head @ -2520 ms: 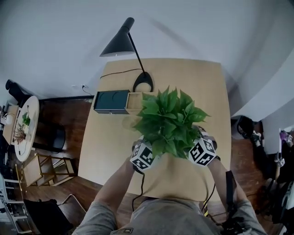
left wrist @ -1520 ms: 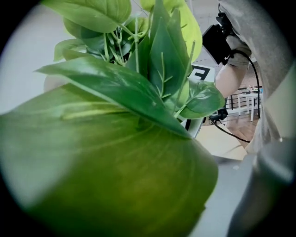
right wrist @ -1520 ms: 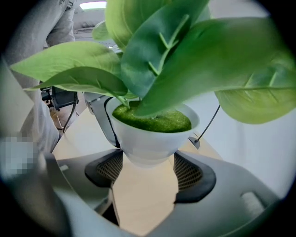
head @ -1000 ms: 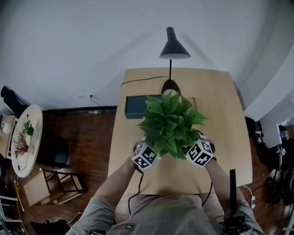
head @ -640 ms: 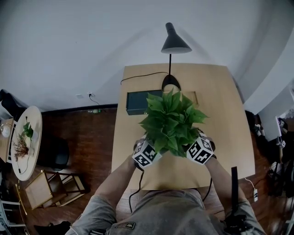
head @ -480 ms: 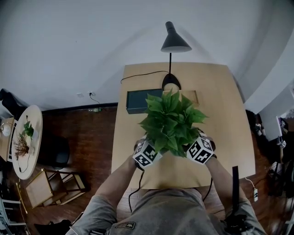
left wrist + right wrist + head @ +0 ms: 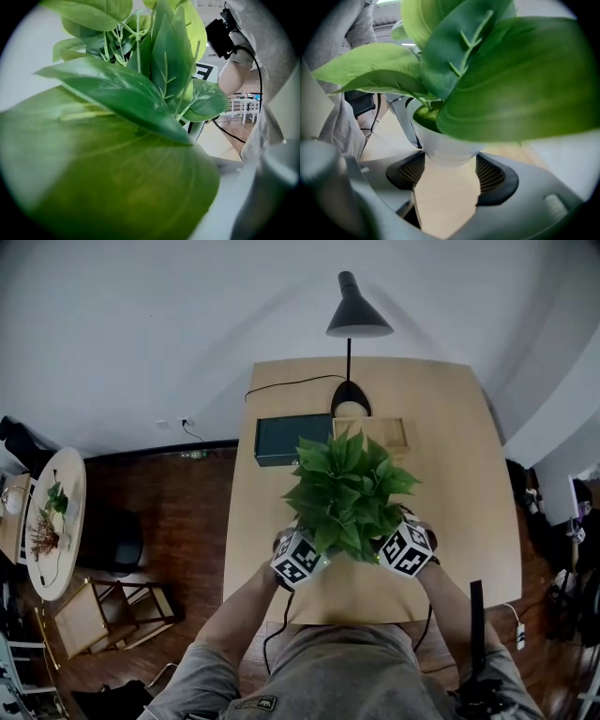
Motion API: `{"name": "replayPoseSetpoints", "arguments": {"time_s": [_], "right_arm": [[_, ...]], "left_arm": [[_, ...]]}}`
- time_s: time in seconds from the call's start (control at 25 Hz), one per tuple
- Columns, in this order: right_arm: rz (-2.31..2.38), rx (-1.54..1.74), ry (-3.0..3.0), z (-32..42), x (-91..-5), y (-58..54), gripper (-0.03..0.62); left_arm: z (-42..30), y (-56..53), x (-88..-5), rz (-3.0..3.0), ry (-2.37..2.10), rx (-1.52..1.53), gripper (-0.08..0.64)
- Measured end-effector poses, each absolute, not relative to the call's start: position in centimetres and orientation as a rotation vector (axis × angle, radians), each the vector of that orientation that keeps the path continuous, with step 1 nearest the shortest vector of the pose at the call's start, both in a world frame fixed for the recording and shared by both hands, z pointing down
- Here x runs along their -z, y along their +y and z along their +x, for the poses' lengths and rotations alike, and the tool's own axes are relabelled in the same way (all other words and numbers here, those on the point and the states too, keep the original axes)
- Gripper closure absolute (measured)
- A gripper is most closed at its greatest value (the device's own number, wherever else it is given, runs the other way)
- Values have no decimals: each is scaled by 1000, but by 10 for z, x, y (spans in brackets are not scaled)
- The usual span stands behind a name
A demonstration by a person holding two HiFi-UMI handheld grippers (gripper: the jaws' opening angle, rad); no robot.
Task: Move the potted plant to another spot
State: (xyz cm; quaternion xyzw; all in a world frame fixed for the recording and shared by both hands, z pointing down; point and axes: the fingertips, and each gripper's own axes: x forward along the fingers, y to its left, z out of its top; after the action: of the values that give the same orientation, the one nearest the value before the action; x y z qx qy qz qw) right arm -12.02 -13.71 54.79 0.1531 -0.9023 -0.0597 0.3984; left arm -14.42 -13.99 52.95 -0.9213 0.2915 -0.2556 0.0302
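The potted plant, broad green leaves in a white pot, hangs just over the pale wooden table near its front edge. My right gripper is shut on the pot's lower part, with both dark pads pressed against its sides and the tabletop showing beneath. In the head view it sits at the plant's right. My left gripper reaches in at the plant's left. Leaves fill the left gripper view and hide its jaws.
A black desk lamp stands at the table's far edge, with a dark box and a small wooden box in front of it. A cable trails off the far left. A round side table and stools stand on the floor to the left.
The plant and both grippers have sunk a little toward the table. The boxes behind the leaves show more fully. The view swung, bringing the lamp from the left to the centre.
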Motion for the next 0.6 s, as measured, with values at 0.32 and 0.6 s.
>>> {"name": "replayPoseSetpoints", "arguments": {"time_s": [0.32, 0.6], "right_arm": [[330, 94, -2266, -117, -588, -134, 247], [295, 44, -2254, -113, -615, -131, 248]], "left_arm": [[-141, -137, -569, -2887, 929, 846, 176], [-138, -135, -597, -2936, 918, 889, 176]]}}
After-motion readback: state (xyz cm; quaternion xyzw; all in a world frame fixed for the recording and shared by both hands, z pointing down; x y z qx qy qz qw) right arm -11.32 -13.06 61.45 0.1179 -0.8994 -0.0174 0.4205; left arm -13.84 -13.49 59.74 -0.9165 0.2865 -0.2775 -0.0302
